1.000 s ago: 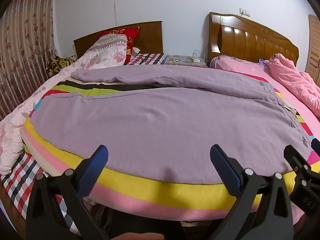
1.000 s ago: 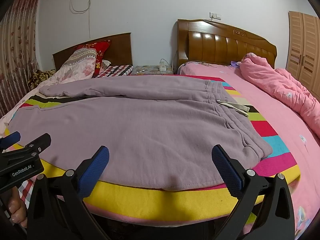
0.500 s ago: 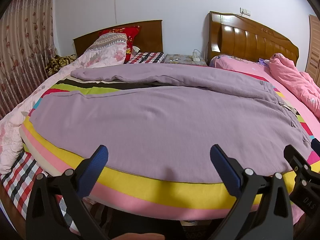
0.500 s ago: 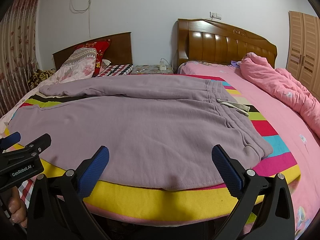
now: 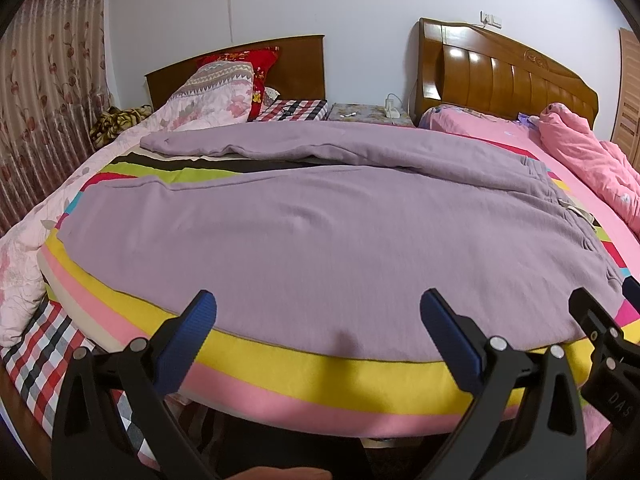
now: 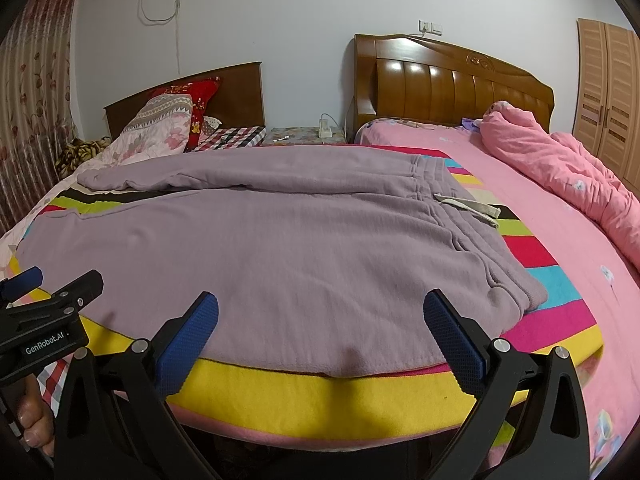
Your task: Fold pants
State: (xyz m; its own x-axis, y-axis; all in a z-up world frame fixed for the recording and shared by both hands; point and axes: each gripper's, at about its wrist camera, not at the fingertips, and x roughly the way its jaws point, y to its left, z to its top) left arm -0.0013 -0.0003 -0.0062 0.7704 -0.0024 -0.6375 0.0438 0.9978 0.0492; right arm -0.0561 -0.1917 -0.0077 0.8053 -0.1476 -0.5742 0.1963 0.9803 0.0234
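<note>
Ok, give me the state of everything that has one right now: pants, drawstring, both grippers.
Pants: unfolded, spread flat on the striped blanket, legs apart.
Drawstring: loose, lying off the waistband onto the blanket.
Left gripper: open, holding nothing, at the near edge.
Right gripper: open, holding nothing, at the near edge.

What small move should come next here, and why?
Probably lower both claws onto the near edge of the pants and pinch it. The left claw and right claw are open, holding nothing, and the pants lie flat and unfolded on the striped blanket.
</note>
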